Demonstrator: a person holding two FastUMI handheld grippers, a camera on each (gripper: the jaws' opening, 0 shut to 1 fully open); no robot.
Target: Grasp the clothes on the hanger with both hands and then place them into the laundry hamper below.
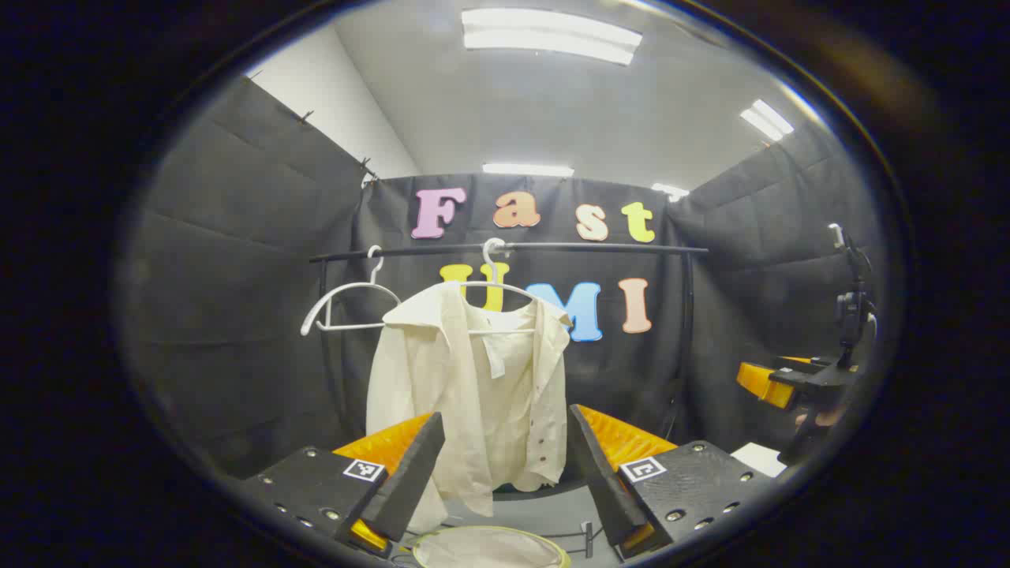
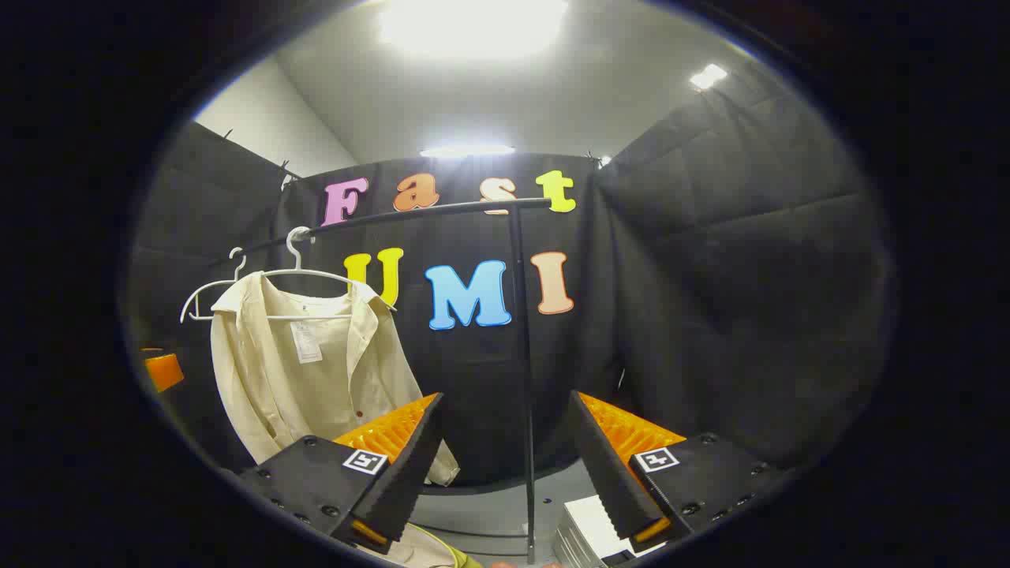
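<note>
Two grippers, left gripper (image 1: 505,473) and right gripper (image 2: 505,473), are held with jaws apart, nothing gripped. The cream shirt (image 1: 481,394) hangs on its hanger (image 1: 497,288) above the hamper (image 1: 489,546). Each shoulder should be approached squarely and pinched before lifting.

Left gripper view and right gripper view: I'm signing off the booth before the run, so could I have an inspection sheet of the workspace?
Surface: grey floor under the rail.
Job's things: cream shirt hangs open on a white hanger on the black rail; hamper rim sits below it.
Clutter: spare empty hanger on the rail; white stack on the floor.
Grippers: left gripper open, short of the shirt; right gripper open, shirt off to its left.
Cables: nothing seen.
Surroundings: black cloth walls, ceiling lights, a stand at the side.
</note>
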